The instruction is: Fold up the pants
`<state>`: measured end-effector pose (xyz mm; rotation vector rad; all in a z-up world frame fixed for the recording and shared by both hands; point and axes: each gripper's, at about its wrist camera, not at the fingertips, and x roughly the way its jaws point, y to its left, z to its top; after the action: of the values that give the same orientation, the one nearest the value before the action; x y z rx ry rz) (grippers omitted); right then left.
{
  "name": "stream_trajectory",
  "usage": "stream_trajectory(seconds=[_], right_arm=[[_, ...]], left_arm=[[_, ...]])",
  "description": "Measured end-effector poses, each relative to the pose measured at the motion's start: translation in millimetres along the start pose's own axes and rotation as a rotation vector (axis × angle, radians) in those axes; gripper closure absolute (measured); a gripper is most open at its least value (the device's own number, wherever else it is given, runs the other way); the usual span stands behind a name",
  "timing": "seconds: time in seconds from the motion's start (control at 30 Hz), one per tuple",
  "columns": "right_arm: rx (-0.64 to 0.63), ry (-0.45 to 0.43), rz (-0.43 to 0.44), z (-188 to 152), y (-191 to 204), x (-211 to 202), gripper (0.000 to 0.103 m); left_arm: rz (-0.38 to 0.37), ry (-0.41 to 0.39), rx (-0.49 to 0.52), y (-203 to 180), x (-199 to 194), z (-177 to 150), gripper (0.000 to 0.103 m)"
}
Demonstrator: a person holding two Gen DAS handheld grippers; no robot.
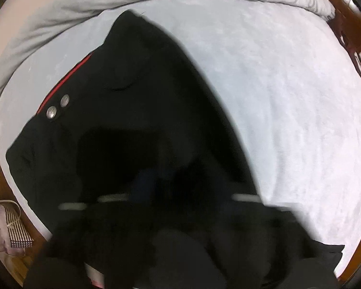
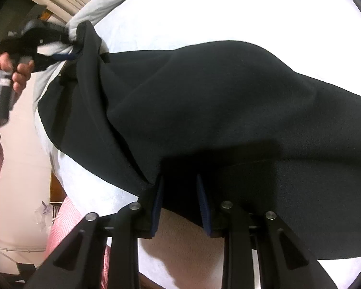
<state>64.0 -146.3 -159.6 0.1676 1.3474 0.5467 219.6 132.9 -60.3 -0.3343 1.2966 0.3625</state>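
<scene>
While lifted off bed [image 2: 180, 19]: black pants [image 2: 204, 96] pinched in both grippers.
Right gripper [image 2: 181, 192] and left gripper [image 2: 72, 53] clenched on cloth; could slip from between jaws if tugged apart.

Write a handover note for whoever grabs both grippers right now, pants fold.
Right gripper: blue pads on either side of a bunched edge of the black pants, apparently gripping it, lifted off the bed.
Left gripper: seen from the right wrist view, it pinches the far edge of the same fabric, raised, in the person's hand. Its own view is motion-blurred.
Pants: partly lying on the bed; red trim and two metal buttons show on the lying part.
Done: both ends picked up.
Left: lay the held edge over, flatten, release.
</scene>
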Motion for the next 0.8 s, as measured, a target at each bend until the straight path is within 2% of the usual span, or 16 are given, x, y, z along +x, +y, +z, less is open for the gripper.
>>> stream_trajectory(seconds=[0.07, 0.2, 0.27, 0.33, 0.47, 0.5, 0.53, 0.57, 0.63, 0.7, 0.8], right_arm=[[0.005, -0.001, 0.002, -0.2, -0.4, 0.2, 0.074], [0.009, -0.003, 0.011, 0.2, -3.9, -1.7, 0.074], [0.014, -0.006, 0.019, 0.4, -6.4, -2.5, 0.074], [0.019, -0.009, 0.026, 0.4, -8.3, -2.7, 0.074], [0.026, -0.014, 0.038, 1.0, -12.1, -3.9, 0.074], [0.026, -0.015, 0.040, 0.8, -12.1, -4.0, 0.074], [0.027, -0.015, 0.043, 0.9, -12.7, -4.5, 0.074], [0.030, -0.017, 0.049, 0.9, -14.0, -4.8, 0.074], [0.034, -0.018, 0.056, 1.4, -15.2, -5.0, 0.074], [0.040, -0.019, 0.064, 1.7, -17.7, -5.1, 0.075], [0.040, -0.019, 0.064, 2.3, -19.1, -5.5, 0.075]], left_arm=[[0.049, -0.028, 0.065, -15.4, -6.3, 5.1, 0.015], [0.144, 0.001, 0.135, -43.8, -2.3, 18.1, 0.013], [0.234, 0.038, 0.148, -55.0, 10.1, 25.8, 0.012], [0.288, 0.083, 0.149, -56.8, 23.6, 34.9, 0.012], [0.304, 0.129, 0.106, -52.9, 36.5, 42.6, 0.013], [0.296, 0.131, 0.091, -49.4, 38.1, 40.7, 0.020], [0.273, 0.139, 0.067, -42.7, 39.8, 39.8, 0.044], [0.252, 0.153, 0.052, -41.6, 41.3, 38.6, 0.055], [0.159, 0.189, 0.004, -27.5, 45.9, 35.2, 0.082], [0.103, 0.176, 0.005, -20.1, 41.7, 31.1, 0.096], [0.056, 0.076, -0.016, -7.4, 16.0, 18.8, 0.097]])
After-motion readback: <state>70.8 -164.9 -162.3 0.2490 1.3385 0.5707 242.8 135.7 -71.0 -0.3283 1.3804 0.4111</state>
